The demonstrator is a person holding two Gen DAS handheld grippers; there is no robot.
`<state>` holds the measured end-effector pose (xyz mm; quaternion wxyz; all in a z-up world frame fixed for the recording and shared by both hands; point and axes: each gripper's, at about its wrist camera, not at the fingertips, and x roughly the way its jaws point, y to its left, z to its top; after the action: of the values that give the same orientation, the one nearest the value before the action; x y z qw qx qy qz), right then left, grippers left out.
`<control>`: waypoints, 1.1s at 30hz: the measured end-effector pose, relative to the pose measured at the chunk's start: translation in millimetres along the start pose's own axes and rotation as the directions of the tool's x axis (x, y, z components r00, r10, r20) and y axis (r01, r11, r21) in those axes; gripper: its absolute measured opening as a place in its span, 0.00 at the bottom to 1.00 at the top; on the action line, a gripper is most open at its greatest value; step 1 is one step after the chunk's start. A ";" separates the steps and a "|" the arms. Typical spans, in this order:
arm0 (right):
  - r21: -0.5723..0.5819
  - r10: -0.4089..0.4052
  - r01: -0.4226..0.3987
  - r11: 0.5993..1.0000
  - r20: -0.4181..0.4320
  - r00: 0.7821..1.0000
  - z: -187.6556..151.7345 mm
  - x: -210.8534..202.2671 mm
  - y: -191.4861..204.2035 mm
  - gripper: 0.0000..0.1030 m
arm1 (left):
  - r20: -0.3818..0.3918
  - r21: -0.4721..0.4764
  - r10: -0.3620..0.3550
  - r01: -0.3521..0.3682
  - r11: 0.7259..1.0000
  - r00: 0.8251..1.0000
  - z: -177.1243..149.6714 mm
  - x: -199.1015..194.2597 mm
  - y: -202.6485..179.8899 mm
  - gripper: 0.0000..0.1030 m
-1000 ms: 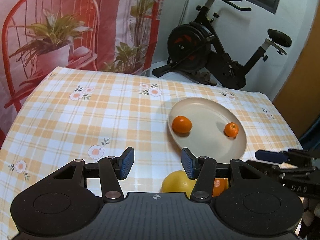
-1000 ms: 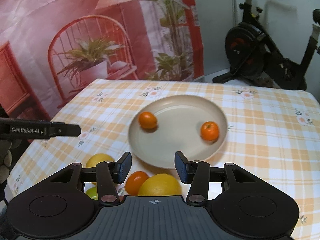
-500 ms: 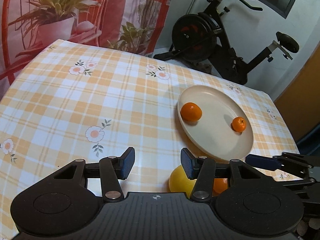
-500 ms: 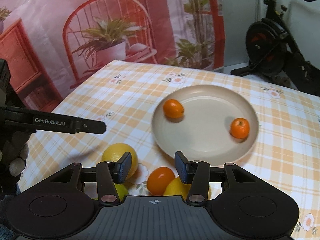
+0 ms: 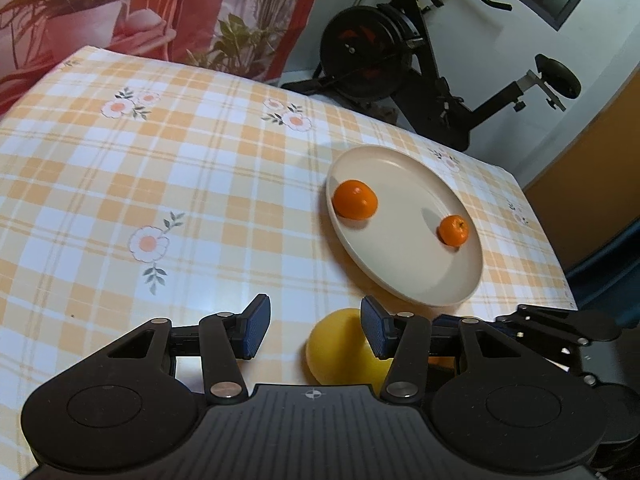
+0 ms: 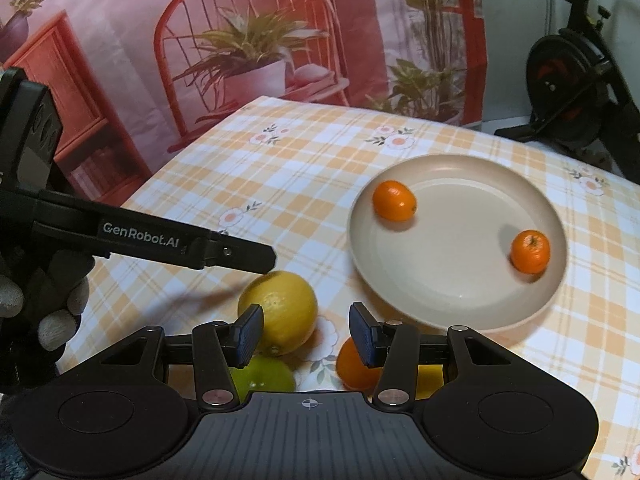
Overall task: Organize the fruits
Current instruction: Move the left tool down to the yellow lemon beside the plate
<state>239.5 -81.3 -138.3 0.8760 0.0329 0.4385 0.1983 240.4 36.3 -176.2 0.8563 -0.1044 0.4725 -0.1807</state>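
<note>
Left gripper (image 5: 310, 326): jaws parted with nothing between the blue pads, held above a table covered in an orange-and-white checked cloth with flower prints (image 5: 168, 184). Just ahead of its right pad and partly hidden under that finger lies a yellow lemon (image 5: 340, 350), resting on the cloth and not pressed by either pad. Further ahead and to the right sits a beige plate (image 5: 404, 276), holding an oval orange fruit (image 5: 356, 200) near its left rim and a round mandarin (image 5: 453, 231) toward its right side, the two well apart. At the far right, level with the fingers, the right gripper's black linkage shows. Right gripper (image 6: 306, 334): jaws likewise apart, gripping nothing. The same lemon (image 6: 280, 312) lies just ahead of its left pad, partly behind it. Beneath the left finger, close to the body, is a green lime (image 6: 264, 376); beneath the right finger is an orange fruit (image 6: 354, 366), with a sliver of a second yellow fruit (image 6: 430, 380) behind that finger. The plate (image 6: 460, 312) lies ahead and to the right, with the oval fruit (image 6: 394, 201) and the mandarin (image 6: 530, 251) on it. From the left, the left gripper's finger (image 6: 224, 254) reaches to just above the lemon, held by a gloved hand (image 6: 48, 296). Beyond the table: a red printed backdrop (image 6: 240, 40) and an exercise bike (image 5: 404, 64).
</note>
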 end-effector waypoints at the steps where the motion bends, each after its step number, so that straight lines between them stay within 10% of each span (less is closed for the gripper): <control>1: -0.001 0.006 -0.006 1.000 -0.005 1.000 -0.4 1.3 0.8 0.43 | -0.005 -0.001 -0.006 0.006 1.000 1.000 0.1 1.4 0.2 0.49; 33: -0.131 0.079 -0.084 0.988 -0.045 0.996 26.4 49.7 32.7 0.45 | -0.011 -0.156 -0.059 0.057 0.986 0.998 7.3 4.1 30.0 0.44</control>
<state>276.4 -29.5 -152.1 0.8585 -0.0115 0.4398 0.2634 254.9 62.0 -186.0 0.8362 -0.1834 0.4885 -0.1688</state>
